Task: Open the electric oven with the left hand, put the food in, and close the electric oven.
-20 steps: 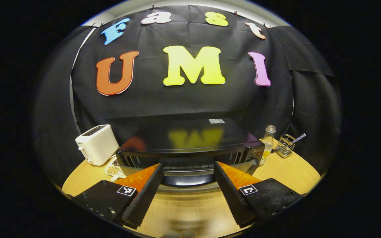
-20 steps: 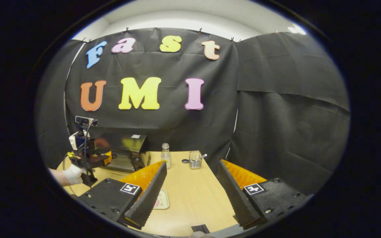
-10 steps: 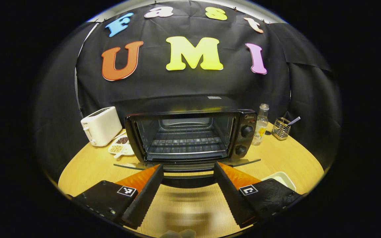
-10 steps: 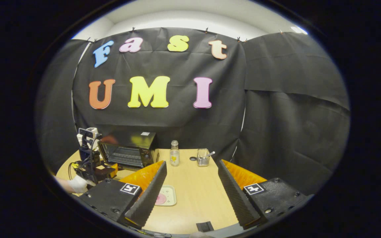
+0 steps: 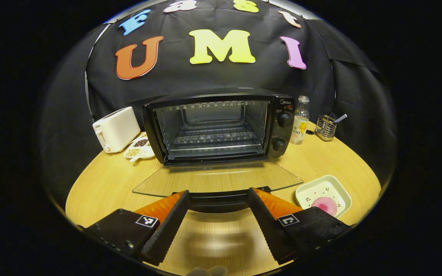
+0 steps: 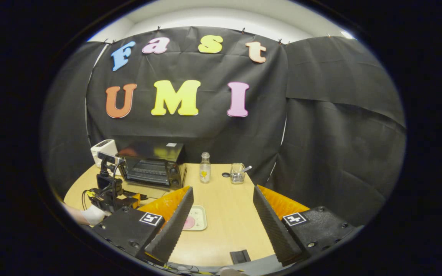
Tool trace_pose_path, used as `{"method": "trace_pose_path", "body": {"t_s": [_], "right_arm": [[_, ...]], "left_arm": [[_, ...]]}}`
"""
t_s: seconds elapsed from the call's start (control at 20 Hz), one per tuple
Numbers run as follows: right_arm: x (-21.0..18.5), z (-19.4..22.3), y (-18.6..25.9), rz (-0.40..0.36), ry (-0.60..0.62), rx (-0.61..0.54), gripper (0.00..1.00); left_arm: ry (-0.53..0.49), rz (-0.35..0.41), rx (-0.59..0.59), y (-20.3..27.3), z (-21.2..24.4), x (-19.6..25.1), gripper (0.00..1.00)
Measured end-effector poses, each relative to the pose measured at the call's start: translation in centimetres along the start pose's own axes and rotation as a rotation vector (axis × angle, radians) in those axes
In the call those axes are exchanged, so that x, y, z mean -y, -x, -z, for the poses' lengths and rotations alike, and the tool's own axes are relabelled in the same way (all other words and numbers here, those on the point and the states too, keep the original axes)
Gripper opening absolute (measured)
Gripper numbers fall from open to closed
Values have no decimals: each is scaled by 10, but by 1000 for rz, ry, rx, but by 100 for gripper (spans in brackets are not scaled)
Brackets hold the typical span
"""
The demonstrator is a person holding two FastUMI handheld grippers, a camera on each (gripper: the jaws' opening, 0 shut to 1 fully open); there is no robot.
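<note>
The black electric oven point(image 5: 213, 126) stands at the back of the round wooden table point(image 5: 106, 184) with its cavity and wire rack exposed. Its glass door point(image 5: 217, 180) lies flat, folded down toward me. The door's dark handle point(image 5: 219, 201) sits between the tips of my left gripper point(image 5: 217, 226), whose fingers stand wide apart, open. A pink piece of food point(image 5: 325, 205) rests on a small pale tray point(image 5: 313, 189) to the right of the door. In the right gripper view, my right gripper point(image 6: 223, 226) is open above the table, with the tray point(image 6: 200, 222) just left of it and the oven point(image 6: 154, 165) farther back left.
A white toaster point(image 5: 115, 128) and a dish of beans point(image 5: 138, 147) sit left of the oven. A clear bottle point(image 5: 299, 124) and a wire holder point(image 5: 325, 126) stand to its right. A gloved hand point(image 6: 92, 214) holds the left gripper near the table's left edge.
The oven door has swung down from nearly upright to flat. My left gripper has come down and back with the handle between its fingers. The right gripper has barely shifted.
</note>
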State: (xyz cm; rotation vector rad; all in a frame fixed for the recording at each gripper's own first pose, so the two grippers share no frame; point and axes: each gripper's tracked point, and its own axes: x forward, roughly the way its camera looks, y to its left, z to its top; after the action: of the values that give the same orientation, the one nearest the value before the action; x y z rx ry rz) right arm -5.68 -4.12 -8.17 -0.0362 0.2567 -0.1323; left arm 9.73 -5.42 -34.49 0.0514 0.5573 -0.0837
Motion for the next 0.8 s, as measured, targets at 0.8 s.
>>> {"method": "trace_pose_path", "body": {"t_s": [0.8], "right_arm": [[7,19,-6,29,-7,-34,99]], "left_arm": [[49,12,-157,-17,45,6,96]]}}
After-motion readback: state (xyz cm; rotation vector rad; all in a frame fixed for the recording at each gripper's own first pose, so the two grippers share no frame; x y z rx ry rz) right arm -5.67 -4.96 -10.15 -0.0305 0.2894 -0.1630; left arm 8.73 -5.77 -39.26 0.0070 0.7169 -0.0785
